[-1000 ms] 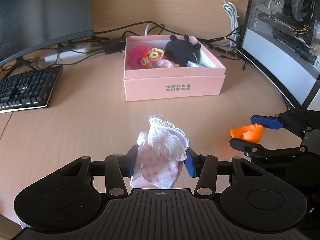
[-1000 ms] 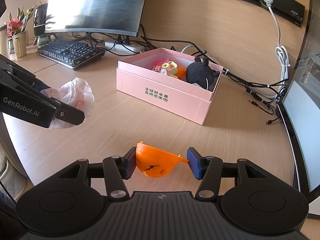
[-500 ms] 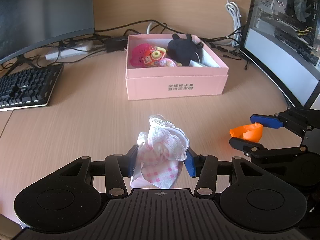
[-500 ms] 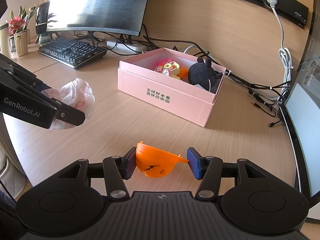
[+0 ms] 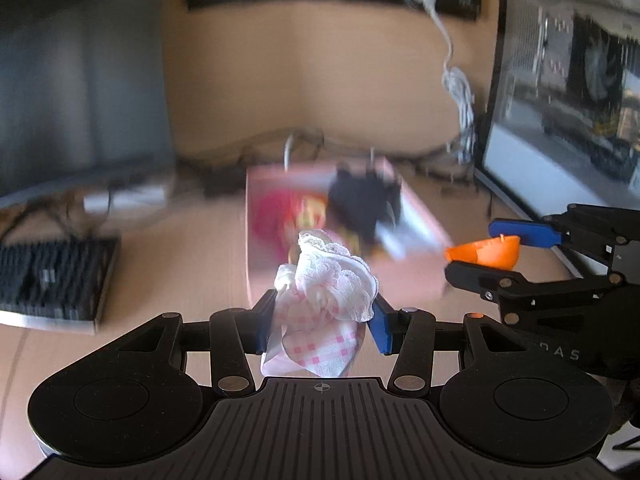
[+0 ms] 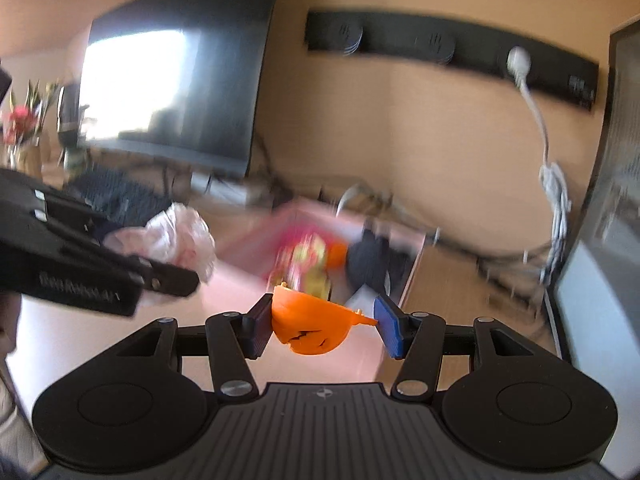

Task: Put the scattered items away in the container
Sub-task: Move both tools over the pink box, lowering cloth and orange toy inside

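The pink box (image 5: 424,216) sits blurred on the wooden desk (image 5: 172,264), just ahead of both grippers, with what looks like a black plush toy (image 5: 362,204) and bright small toys (image 6: 308,256) inside. The left gripper (image 5: 322,320) is level and pointed at the box, its jaws closed on a bunched pink-and-white lace cloth (image 5: 324,304). Beside it, the right gripper (image 6: 324,326) pinches an orange plastic shell piece (image 6: 310,324) between narrowed blue pads, held near the box's front wall.
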Demonstrator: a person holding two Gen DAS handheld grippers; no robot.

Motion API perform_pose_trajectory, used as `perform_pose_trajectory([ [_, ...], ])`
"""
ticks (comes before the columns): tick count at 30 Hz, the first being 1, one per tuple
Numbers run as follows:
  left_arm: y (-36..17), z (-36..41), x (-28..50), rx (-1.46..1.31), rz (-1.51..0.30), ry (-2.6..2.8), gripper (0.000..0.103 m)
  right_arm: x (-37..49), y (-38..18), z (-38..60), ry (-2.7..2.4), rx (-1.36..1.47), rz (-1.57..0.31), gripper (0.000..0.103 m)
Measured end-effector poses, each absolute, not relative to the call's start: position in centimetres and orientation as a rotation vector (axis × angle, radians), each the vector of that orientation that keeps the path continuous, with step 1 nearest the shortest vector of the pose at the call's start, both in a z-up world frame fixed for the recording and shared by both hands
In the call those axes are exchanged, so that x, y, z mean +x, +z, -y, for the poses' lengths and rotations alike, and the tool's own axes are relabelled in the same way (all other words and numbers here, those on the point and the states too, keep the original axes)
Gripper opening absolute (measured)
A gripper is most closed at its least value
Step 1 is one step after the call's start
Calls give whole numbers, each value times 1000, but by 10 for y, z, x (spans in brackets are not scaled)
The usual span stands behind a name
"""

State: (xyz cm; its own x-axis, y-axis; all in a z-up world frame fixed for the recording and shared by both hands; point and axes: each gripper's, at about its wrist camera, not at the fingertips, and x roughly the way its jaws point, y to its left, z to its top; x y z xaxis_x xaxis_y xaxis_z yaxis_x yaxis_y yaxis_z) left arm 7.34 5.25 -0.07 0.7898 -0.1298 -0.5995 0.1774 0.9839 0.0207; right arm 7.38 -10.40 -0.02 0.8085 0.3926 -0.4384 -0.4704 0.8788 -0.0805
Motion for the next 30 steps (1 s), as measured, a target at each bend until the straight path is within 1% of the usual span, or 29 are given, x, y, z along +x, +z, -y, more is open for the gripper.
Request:
perform_pose_trajectory([
  [4, 19, -50, 103, 81, -572, -164, 53, 105, 24, 103, 476, -114, -372, 54],
  [9, 25, -51, 141, 79, -547, -155, 53, 146, 38, 101, 483, -43, -344, 54],
  [13, 17, -53, 172, 75, -569, -150, 53, 175, 33, 100, 490, -10, -355, 54],
  [18, -4, -56, 209, 53, -641, -155, 53, 211, 16, 100, 494, 59, -430, 54],
  [19, -8, -57, 214, 49, -654, -158, 57, 217, 12, 100, 495, 83, -445, 57],
  [20, -13, -58, 220, 44, -668, -160, 61, 224, 8, 101, 500, 109, -464, 64],
  [21, -17, -59, 224, 39, -679, -161, 70, 228, 4, 102, 502, 130, -477, 74],
  [22, -21, -60, 227, 36, -688, -160, 79, 232, -1, 102, 496, 145, -485, 76],
  [23, -23, -60, 229, 36, -692, -159, 81, 235, -5, 101, 490, 147, -496, 76],
  [25, -28, -59, 233, 43, -694, -161, 90, 239, -12, 99, 479, 139, -513, 76],
  [27, -32, -57, 235, 50, -699, -164, 94, 242, -16, 99, 465, 135, -521, 76],
  [30, -38, -56, 237, 62, -707, -170, 94, 246, -20, 100, 444, 133, -529, 79],
])
